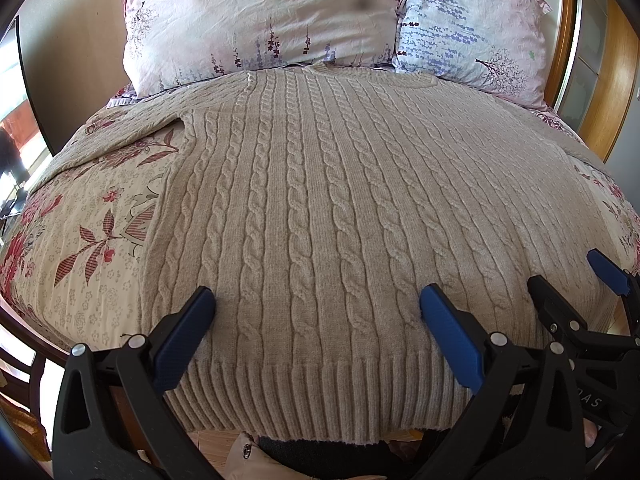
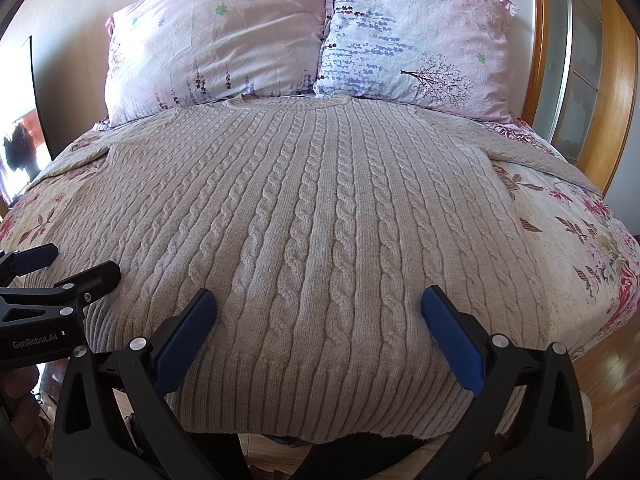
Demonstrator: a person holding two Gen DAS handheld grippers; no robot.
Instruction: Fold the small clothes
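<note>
Sweater (image 1: pixel 320 200): flat on bed (image 1: pixel 80 240), hem at 6 o'clock.
Left gripper (image 1: pixel 318 306): wide open, holding nothing.
Right gripper (image 2: pixel 318 306): wide open, empty.
Risk: grabbing top layer only, bunching; sleeves at 9 and 3 o'clock dragging crooked.

The sweater's (image 1: pixel 320 208) sleeve ends run out of frame — its collar seems tucked under the pillows (image 1: pixel 264 20).

A sweater (image 1: pixel 320 208) is lying flat on the bed (image 1: pixel 92 240), its hem hanging over the near edge and its collar reaching two pillows (image 1: pixel 256 20) sitting side by side at the far end. Its sleeves are stretching out left and right.
</note>
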